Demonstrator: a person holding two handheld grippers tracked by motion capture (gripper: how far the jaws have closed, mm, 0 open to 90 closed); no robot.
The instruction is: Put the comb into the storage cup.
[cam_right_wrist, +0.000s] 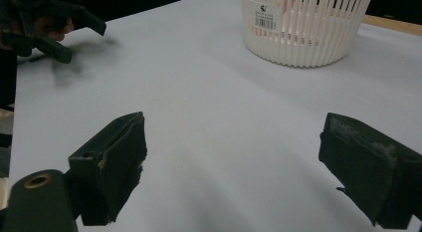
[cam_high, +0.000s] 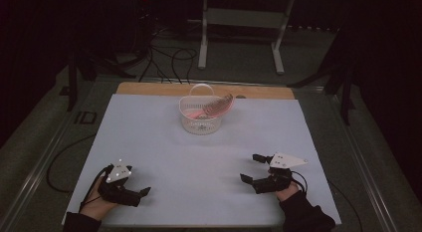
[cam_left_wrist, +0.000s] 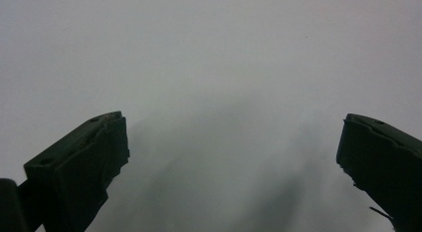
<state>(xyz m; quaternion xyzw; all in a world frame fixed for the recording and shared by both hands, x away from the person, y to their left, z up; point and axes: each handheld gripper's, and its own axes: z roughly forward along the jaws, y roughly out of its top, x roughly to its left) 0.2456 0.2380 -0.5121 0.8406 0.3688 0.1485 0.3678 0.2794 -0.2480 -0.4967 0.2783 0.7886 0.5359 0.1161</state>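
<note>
While both hands rest low at the near edge of the white-covered worktop (cam_high: 199, 157), the small white slatted plastic basket (cam_high: 200, 121) stands far from them, near the worktop's far edge and about midway across it. Its thin hoop handle is upright. Inside it lies something pink, and a reddish-brown ribbed object (cam_high: 217, 105) leans over the basket's right rim; what either of them is cannot be told from the high view.

On the near left, the left gripper (cam_high: 141, 193), black with a grey three-cornered plate on top, is held in the person's hand, its fingers pointing right across the sheet. In the left gripper view those fingers (cam_left_wrist: 79, 167) stand wide apart with nothing but bare white sheet between them.

On the near right, the right gripper (cam_high: 251, 168) is held in the other hand, dark sleeve behind it, pointing left and toward the centre. Its fingers (cam_right_wrist: 112, 162) are likewise spread wide and hold nothing. Beyond them the right gripper view shows the basket at the upper right, a barcode label (cam_right_wrist: 264, 17) on its wall, and the left gripper at the upper left, well apart from both.
</note>
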